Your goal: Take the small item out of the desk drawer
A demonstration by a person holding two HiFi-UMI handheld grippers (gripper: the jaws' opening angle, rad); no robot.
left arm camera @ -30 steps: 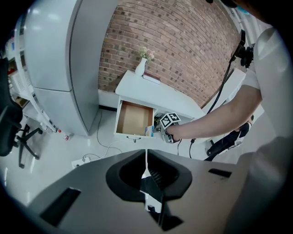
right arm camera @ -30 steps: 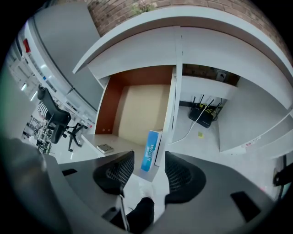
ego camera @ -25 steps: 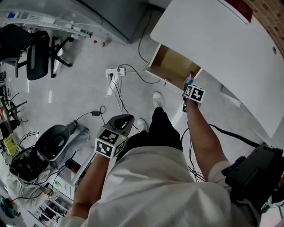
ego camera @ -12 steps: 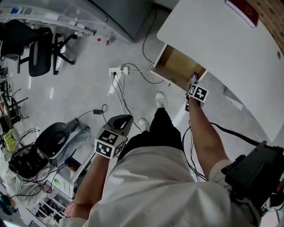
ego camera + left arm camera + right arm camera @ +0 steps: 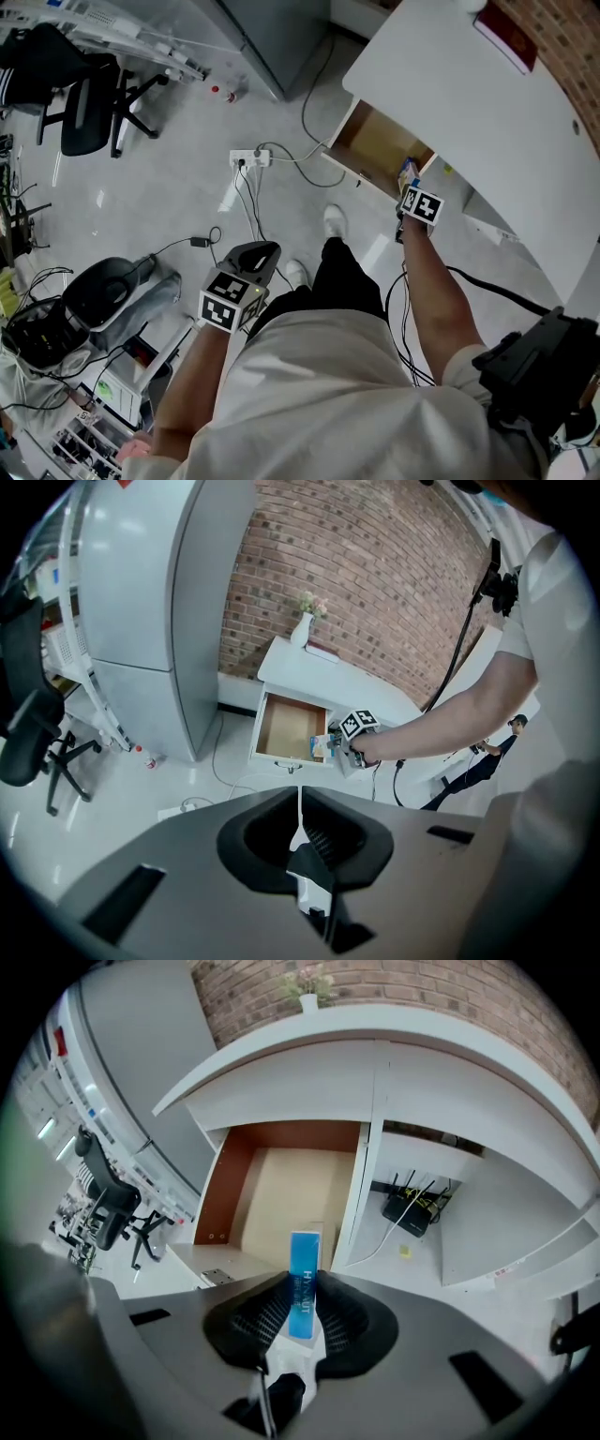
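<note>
The wooden drawer (image 5: 375, 145) stands pulled out from under the white desk (image 5: 487, 122); its floor (image 5: 281, 1185) looks bare. A small blue box (image 5: 304, 1260) stands upright between the ribbed pads of my right gripper (image 5: 302, 1290), whose jaws are closing on it and touch both its sides. In the head view that gripper (image 5: 407, 183) is at the drawer's front right corner, the blue box (image 5: 407, 172) at its tips. My left gripper (image 5: 264, 251) hangs low over the floor beside the person's leg, jaws together and holding nothing (image 5: 300, 808).
A power strip (image 5: 248, 157) with cables lies on the floor in front of the drawer. A black office chair (image 5: 80, 103) stands far left, a grey cabinet (image 5: 272, 37) behind. A router (image 5: 412, 1211) sits under the desk, right of the drawer.
The right gripper stays at the drawer's front right corner with the blue box at its tips. The head view has drifted a little. The left gripper has not moved.
</note>
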